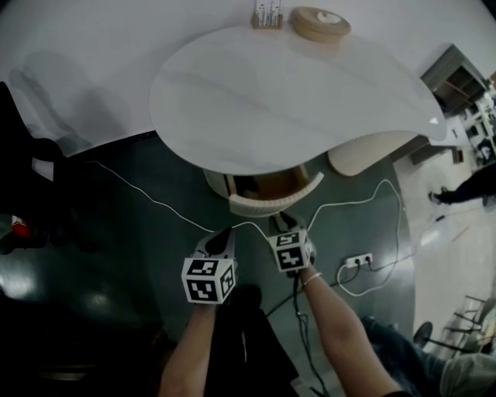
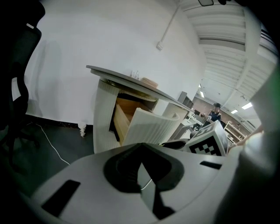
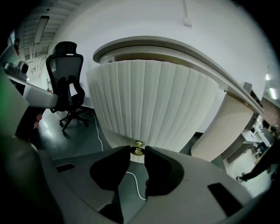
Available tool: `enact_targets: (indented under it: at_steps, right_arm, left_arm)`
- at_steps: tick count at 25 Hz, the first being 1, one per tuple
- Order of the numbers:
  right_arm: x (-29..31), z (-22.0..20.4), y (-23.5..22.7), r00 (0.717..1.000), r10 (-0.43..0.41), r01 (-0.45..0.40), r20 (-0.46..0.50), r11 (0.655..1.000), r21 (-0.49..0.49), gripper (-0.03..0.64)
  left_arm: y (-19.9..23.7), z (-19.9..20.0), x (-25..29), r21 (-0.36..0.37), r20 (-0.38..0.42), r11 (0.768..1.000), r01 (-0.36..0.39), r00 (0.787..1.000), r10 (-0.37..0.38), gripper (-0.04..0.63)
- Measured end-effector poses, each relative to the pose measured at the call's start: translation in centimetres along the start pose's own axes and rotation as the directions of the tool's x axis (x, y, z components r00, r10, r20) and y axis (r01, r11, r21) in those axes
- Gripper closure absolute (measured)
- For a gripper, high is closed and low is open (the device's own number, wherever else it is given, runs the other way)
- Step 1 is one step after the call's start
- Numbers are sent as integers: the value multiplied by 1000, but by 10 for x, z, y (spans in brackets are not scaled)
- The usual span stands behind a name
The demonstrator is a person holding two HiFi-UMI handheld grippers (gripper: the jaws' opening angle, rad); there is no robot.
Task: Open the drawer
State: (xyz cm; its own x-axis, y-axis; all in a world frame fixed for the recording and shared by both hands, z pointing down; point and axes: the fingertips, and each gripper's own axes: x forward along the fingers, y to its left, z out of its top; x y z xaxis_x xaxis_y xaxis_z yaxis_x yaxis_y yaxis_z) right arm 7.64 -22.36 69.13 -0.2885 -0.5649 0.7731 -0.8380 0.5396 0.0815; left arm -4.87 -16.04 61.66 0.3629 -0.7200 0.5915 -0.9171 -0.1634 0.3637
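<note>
Though hidden from the head view, the knob (image 3: 138, 148) is clamped by the right gripper (image 3: 138, 150); left gripper's (image 2: 141, 146) jaws meet empty.

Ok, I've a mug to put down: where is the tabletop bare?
Nearly all of the tabletop is bare, from near edge to far rim. Only the far rim is taken: a round wooden dish and a small box. Below the near edge it is crowded: the open drawer, with the right tool on its knob.
</note>
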Motion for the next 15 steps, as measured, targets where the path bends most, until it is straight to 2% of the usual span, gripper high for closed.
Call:
enact_targets:
  at_steps: [15]
  right_arm:
    - [-29,-39,8,998,-4,5,-70,1000,25,517]
  left_arm:
    - [-13,-8,-14,12,-48,1000,26,999,-25,592]
